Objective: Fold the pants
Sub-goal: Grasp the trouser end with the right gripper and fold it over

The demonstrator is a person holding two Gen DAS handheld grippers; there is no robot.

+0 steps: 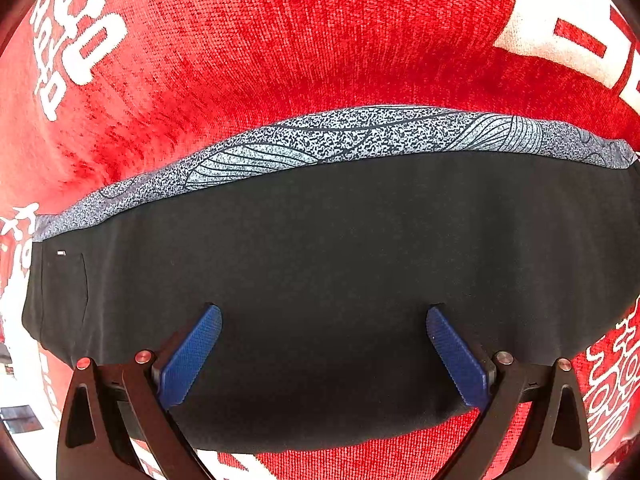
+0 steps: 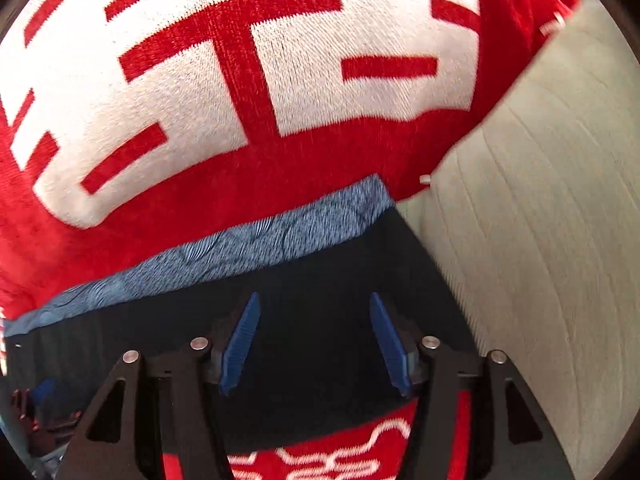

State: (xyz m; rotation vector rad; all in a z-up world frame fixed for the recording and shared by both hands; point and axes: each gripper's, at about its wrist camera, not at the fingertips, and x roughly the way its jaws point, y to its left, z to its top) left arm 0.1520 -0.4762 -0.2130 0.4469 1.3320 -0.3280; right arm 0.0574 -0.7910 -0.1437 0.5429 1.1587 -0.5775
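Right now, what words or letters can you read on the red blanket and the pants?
Red woven blanket: big white characters, cropped and warped; none readable.
Blanket edges: small white script, too distorted to read.
Black folded pants: tiny white tag, too small to read.
Speckled grey waistband: a pattern only, no text.

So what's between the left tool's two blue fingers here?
Only dark pants fabric, seen in the left wrist view; the left tool stands open above it, gripping nothing.

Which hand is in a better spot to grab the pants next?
Probably the right gripper: its open jaws hover near the end of the black pants, close to the patterned waistband. The left gripper is open over the flat middle.
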